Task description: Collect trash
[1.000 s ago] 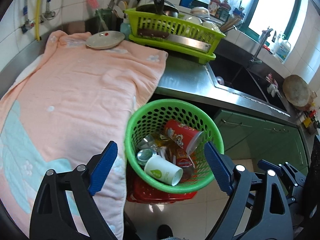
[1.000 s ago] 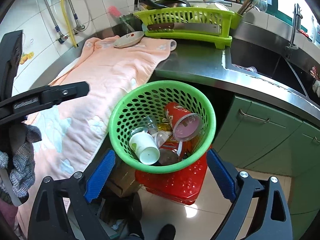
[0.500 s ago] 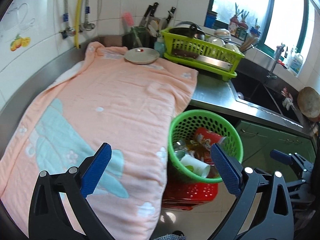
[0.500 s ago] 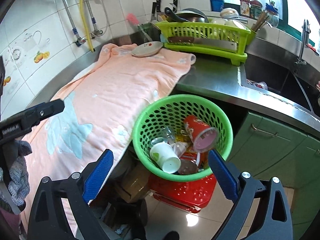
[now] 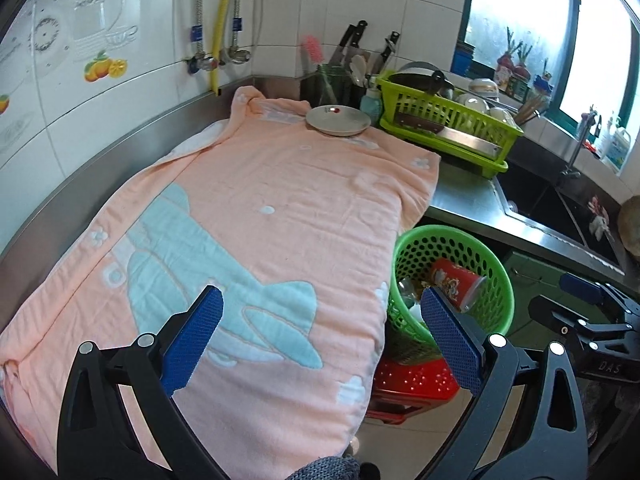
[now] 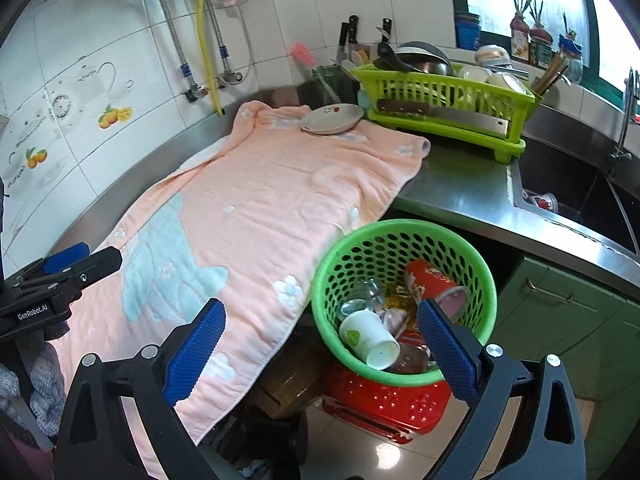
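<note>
A towel (image 5: 256, 216) covers the counter (image 6: 460, 196) – a plate (image 5: 338, 120) sits on its far end, with a dish rack (image 5: 448, 124) just to the right and a sink (image 6: 580, 196) beyond that. Below the counter edge, right of the towel's hanging side, a basket (image 6: 404, 240) stands on a stool (image 6: 384, 400) – cups (image 6: 370, 338) and wrappers lie inside.
</note>
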Tool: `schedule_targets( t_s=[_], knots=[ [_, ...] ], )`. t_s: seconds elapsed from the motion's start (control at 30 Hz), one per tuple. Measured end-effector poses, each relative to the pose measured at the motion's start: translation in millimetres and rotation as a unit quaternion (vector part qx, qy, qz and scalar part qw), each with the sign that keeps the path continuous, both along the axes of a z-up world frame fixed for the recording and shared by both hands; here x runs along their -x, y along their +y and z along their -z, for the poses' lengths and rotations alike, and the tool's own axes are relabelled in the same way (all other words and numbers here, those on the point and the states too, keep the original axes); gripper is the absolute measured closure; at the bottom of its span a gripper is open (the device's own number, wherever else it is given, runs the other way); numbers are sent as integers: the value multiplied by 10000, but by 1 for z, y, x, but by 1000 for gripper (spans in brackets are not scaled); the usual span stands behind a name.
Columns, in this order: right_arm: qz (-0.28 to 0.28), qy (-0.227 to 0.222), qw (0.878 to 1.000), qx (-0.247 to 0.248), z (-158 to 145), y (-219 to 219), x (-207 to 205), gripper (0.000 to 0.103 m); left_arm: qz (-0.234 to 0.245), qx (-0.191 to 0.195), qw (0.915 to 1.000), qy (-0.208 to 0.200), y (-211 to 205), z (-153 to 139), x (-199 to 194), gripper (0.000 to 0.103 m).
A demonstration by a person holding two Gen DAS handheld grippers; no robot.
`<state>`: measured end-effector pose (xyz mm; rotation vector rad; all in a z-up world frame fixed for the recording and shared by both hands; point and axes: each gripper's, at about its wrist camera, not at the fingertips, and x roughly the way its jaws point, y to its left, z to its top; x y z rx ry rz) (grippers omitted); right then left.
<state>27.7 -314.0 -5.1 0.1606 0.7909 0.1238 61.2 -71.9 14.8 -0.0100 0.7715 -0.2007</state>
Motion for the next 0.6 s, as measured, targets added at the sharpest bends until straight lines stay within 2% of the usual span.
schedule_targets(
  t_s=[0.6],
  knots=[
    [-83,-114,9998,-107,-10,15,1,9,-360,-53,9991,-215,38,-15,21,5]
  ],
)
